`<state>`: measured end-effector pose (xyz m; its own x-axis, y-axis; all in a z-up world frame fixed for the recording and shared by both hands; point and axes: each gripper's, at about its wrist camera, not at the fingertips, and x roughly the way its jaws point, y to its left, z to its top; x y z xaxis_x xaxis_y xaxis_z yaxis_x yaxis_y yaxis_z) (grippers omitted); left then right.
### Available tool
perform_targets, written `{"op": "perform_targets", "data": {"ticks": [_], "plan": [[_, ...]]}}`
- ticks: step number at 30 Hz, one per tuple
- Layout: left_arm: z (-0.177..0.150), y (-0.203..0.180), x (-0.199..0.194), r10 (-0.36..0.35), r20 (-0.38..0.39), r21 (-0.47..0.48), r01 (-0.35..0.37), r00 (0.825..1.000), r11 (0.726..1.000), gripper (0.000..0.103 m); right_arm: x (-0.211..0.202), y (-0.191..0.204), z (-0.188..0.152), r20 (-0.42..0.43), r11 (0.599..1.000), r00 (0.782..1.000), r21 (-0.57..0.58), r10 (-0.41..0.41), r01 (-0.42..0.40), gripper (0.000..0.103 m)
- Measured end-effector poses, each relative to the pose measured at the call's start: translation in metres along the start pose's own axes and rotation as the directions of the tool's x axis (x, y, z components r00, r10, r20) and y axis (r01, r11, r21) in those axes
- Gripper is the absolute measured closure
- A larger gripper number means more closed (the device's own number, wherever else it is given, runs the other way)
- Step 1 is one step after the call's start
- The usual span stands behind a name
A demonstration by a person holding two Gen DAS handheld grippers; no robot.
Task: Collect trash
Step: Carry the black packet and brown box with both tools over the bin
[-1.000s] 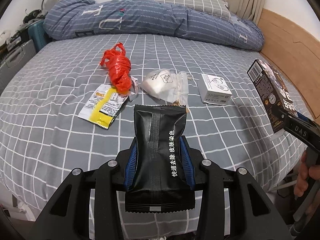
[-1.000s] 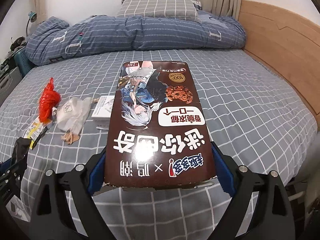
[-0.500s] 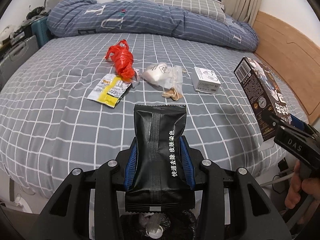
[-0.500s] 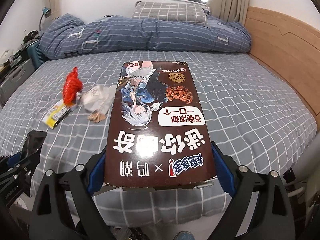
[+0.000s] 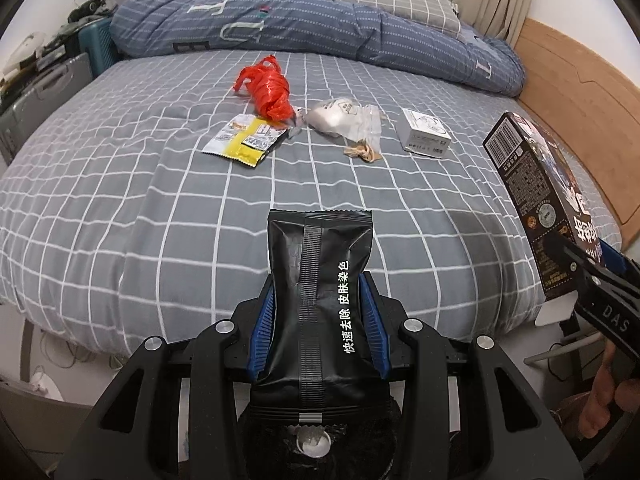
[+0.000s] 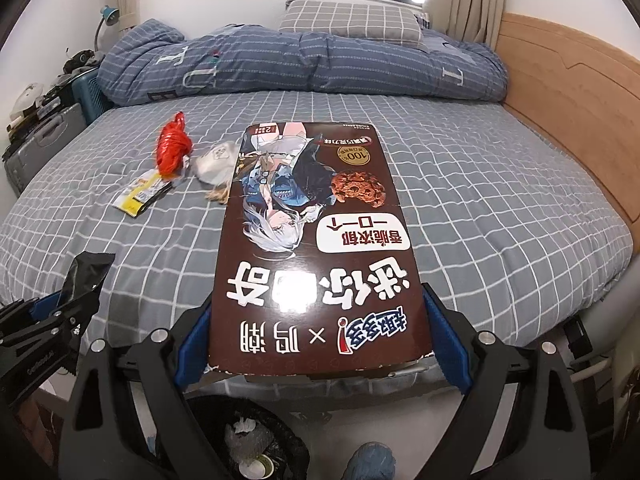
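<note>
My left gripper [image 5: 318, 320] is shut on a black foil packet [image 5: 320, 280] with white lettering, held past the bed's near edge above a black-lined trash bin [image 5: 316, 440]. My right gripper [image 6: 316, 336] is shut on a brown cookie box [image 6: 316, 240], also over the bin [image 6: 248, 440]. The box [image 5: 540, 200] and right gripper show at the right of the left wrist view. On the bed lie a red plastic bag [image 5: 266, 90], a yellow wrapper [image 5: 244, 140], a clear bag with a white mask [image 5: 344, 120] and a small white box [image 5: 424, 138].
The bed [image 5: 120, 200] has a grey checked sheet, with a rolled blue duvet [image 5: 320, 32] and a pillow at the far end. A wooden headboard panel [image 6: 580, 112] runs along the right. A grey suitcase [image 5: 36, 92] and clutter stand at the left.
Both grippers have drawn back from the bed with their loads. The bed's near edge and the trash bin below have come into view, and the litter on the bed looks farther away.
</note>
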<state>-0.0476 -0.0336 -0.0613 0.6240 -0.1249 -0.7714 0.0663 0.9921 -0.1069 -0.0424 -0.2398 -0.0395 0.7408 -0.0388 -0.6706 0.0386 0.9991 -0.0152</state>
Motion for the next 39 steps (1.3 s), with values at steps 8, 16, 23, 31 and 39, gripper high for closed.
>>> {"op": "perform_targets", "data": {"ticks": [8,16,23,31,39], "plan": [[-0.006,-0.007,-0.016,-0.007,0.008,-0.017,0.007,1.0,1.0,0.063,-0.025,0.004,-0.012,0.014,1.0,1.0,-0.006,0.006,-0.006,0.016],[-0.009,-0.018,-0.047,-0.014,0.036,-0.014,0.015,0.999,1.0,0.063,-0.055,0.008,-0.019,0.027,1.0,1.0,-0.022,0.0,0.0,0.016],[-0.027,-0.017,-0.064,-0.004,0.021,-0.023,0.004,1.0,1.0,0.063,-0.077,0.017,-0.035,0.013,0.999,1.0,-0.039,0.003,-0.002,0.016],[-0.057,-0.008,-0.072,0.011,-0.015,-0.033,-0.011,1.0,0.999,0.063,-0.092,0.025,-0.075,-0.049,0.997,0.999,-0.069,0.012,-0.015,0.016],[-0.085,0.003,-0.079,0.034,-0.044,-0.033,-0.035,0.998,0.999,0.063,-0.092,0.035,-0.117,-0.129,0.994,0.991,-0.1,0.022,-0.036,0.016]]}}
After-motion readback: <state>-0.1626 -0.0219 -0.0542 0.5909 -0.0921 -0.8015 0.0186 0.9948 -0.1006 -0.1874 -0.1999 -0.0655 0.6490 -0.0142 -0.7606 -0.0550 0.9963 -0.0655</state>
